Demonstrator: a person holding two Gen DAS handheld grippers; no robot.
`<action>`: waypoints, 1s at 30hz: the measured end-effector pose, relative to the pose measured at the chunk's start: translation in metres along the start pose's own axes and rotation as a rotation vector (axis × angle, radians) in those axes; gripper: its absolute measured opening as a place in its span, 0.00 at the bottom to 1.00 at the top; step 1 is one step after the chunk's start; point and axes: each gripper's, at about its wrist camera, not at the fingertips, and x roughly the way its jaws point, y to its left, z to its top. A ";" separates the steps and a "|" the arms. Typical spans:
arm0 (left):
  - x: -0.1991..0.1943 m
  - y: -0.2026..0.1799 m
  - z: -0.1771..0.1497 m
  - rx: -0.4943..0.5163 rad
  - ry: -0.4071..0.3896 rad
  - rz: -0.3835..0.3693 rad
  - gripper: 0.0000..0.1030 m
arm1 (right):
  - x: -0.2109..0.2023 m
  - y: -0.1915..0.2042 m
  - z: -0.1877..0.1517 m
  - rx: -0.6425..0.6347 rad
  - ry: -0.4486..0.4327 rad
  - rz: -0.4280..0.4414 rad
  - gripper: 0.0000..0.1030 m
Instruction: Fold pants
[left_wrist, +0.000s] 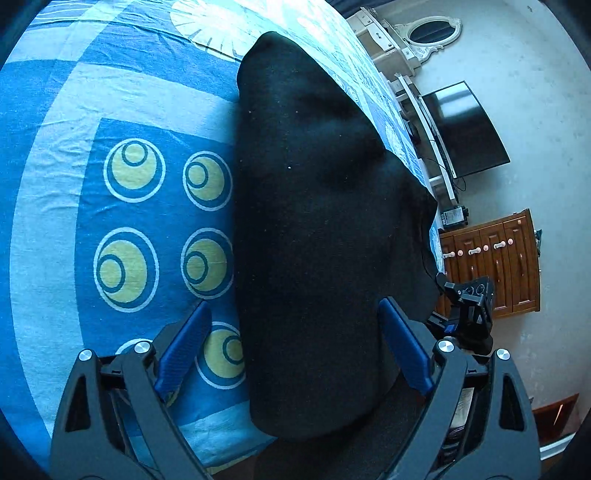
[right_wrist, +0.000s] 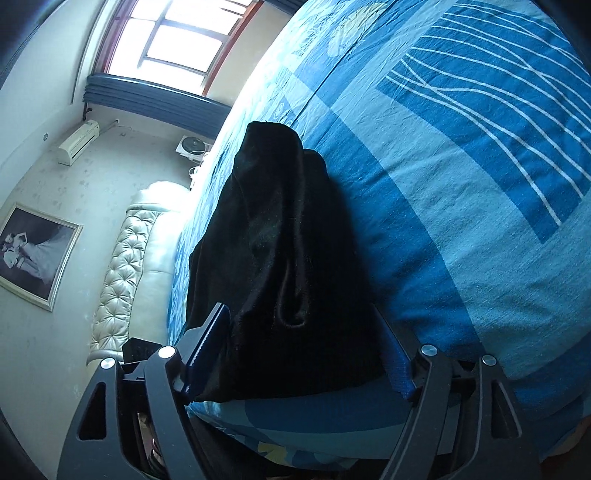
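Observation:
Black pants (left_wrist: 314, 221) lie as a long folded strip on a blue patterned bedspread (left_wrist: 129, 110). My left gripper (left_wrist: 295, 347) is open, its blue pads (left_wrist: 184, 347) standing wide on either side of the near end of the cloth without pressing it. The right gripper (left_wrist: 469, 302) shows at the bed's right edge in the left wrist view. In the right wrist view the pants (right_wrist: 280, 240) stretch away over the bedspread (right_wrist: 461, 184). My right gripper (right_wrist: 303, 354) is open around their near end, and the cloth lies loose between its fingers (right_wrist: 207, 347).
A television (left_wrist: 465, 129), a wooden cabinet (left_wrist: 491, 262) and an oval mirror (left_wrist: 432, 31) stand past the bed's edge. A padded headboard (right_wrist: 122, 266), a framed picture (right_wrist: 33, 254), an air conditioner (right_wrist: 77, 142) and a window (right_wrist: 177, 33) are on the other side.

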 end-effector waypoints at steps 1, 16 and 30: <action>0.002 -0.002 0.001 0.010 0.001 0.022 0.77 | 0.003 0.004 -0.002 -0.020 0.004 -0.016 0.73; -0.028 -0.011 -0.007 0.088 -0.049 0.147 0.32 | 0.035 0.057 -0.011 -0.115 0.021 -0.032 0.44; -0.114 0.052 -0.023 0.016 -0.120 0.254 0.32 | 0.129 0.122 -0.052 -0.198 0.184 0.039 0.44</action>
